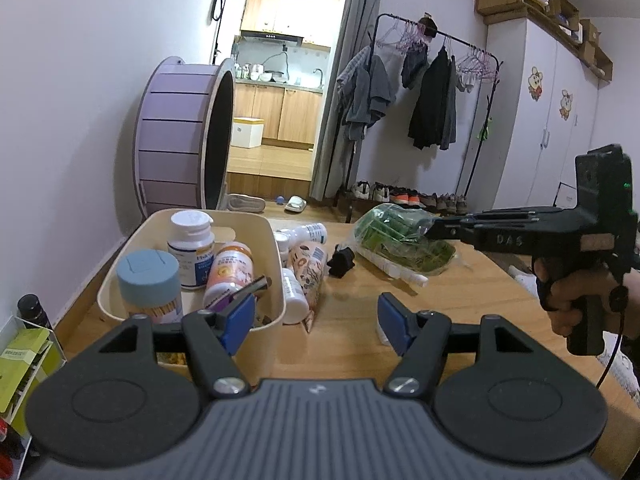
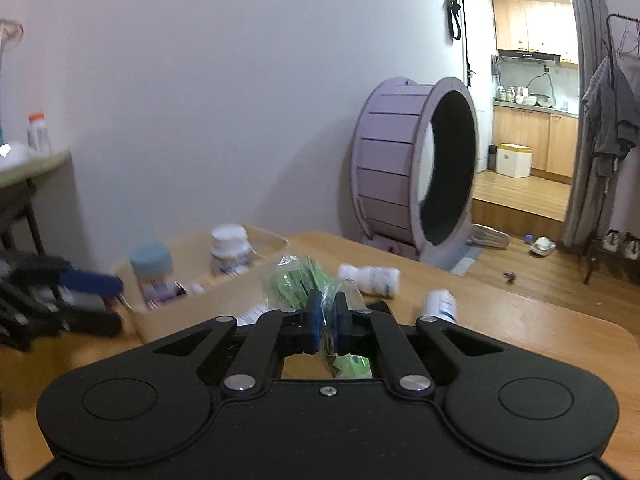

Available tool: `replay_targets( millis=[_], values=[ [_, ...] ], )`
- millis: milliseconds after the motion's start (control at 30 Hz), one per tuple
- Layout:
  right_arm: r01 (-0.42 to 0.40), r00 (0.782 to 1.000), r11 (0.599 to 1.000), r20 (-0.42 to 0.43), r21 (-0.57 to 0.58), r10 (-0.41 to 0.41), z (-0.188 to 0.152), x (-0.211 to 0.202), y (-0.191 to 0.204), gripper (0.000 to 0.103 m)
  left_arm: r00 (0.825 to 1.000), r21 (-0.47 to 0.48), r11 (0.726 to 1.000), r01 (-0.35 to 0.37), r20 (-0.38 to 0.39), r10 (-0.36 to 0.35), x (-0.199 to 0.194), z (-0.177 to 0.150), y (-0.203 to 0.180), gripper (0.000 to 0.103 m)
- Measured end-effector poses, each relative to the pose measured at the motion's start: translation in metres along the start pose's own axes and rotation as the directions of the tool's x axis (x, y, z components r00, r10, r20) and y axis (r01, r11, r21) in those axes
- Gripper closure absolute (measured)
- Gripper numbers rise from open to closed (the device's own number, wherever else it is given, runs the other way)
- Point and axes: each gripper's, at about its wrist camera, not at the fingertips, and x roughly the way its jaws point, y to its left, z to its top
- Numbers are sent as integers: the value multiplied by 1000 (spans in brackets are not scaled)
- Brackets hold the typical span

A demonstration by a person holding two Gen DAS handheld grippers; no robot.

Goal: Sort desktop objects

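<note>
Pinching the crinkly clear plastic bag of green packets (image 2: 298,280) by its loose film at the near end, the right gripper (image 2: 327,322) is pressing its blue pads together on the wrapper, with the bag lying on the wooden table (image 1: 460,300) to the right of the cream plastic bin (image 1: 276,276). The bag is looking light and soft, likely slippery and apt to sag or tear if pulled by a thin fold, so a hold on gathered film near the sealed edge seems safest. The person's right hand (image 1: 576,300) is gripping the tool's handle from the right, reaching level across the table toward the left. The left gripper (image 1: 316,320) is hovering near the bin's near right corner with its fingers spread wide and holding nothing. Several white pill bottles are standing in the bin, and a white bottle (image 1: 310,233) is lying on its side just beyond it.
</note>
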Motion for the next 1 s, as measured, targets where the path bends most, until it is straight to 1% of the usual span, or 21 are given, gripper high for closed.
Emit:
replay_targets(
  millis=[133, 267, 300, 333, 433, 533, 633, 700, 800, 867, 900, 933, 967, 1000],
  values=[
    [-55, 998, 998, 9, 21, 55, 13, 8, 10, 98, 1000, -10, 1000, -15, 18, 15, -8, 1, 6, 36],
    [-111, 994, 993, 11, 27, 111, 29, 30, 25, 98, 998, -45, 998, -42, 48, 44, -19, 3, 18, 36],
    [-126, 992, 992, 11, 24, 125, 33, 37, 30, 99, 997, -59, 997, -47, 51, 50, -22, 3, 22, 36],
    [-141, 990, 990, 8, 20, 141, 36, 44, 35, 103, 997, -71, 996, -51, 52, 55, -24, 3, 25, 36],
    [-174, 985, 985, -6, -8, 174, 49, 65, 50, 103, 997, -91, 994, -56, 52, 61, -28, 3, 32, 36],
    [-182, 983, 983, -16, -23, 182, 54, 76, 56, 103, 997, -92, 994, -50, 49, 55, -30, 3, 35, 36],
    [-193, 981, 981, -40, -33, 191, 50, 75, 56, 103, 998, -100, 994, -35, 52, 40, -33, 3, 38, 36],
    [-199, 978, 979, -76, -45, 196, 42, 68, 53, 103, 998, -104, 994, -20, 49, 25, -33, 4, 38, 36],
    [-170, 981, 984, -101, -51, 165, 29, 54, 47, 100, 999, -89, 996, 0, 42, 4, -32, 3, 33, 36],
    [-145, 985, 989, -99, -22, 142, 20, 43, 38, 98, 999, -68, 998, 15, 34, -13, -31, 2, 27, 36],
    [-129, 988, 992, -92, -9, 128, 16, 37, 35, 94, 999, -57, 998, 22, 30, -20, -29, 2, 24, 36],
    [-112, 990, 994, -83, 6, 113, 12, 30, 32, 83, 999, -45, 999, 29, 26, -28, -27, 1, 21, 35],
    [-93, 993, 995, -67, 26, 95, 8, 22, 27, 76, 999, -34, 999, 36, 21, -35, -25, 1, 18, 35],
    [-74, 996, 996, -53, 41, 77, 3, 16, 23, 63, 999, -23, 999, 42, 17, -42, -23, 1, 15, 35]
  ],
)
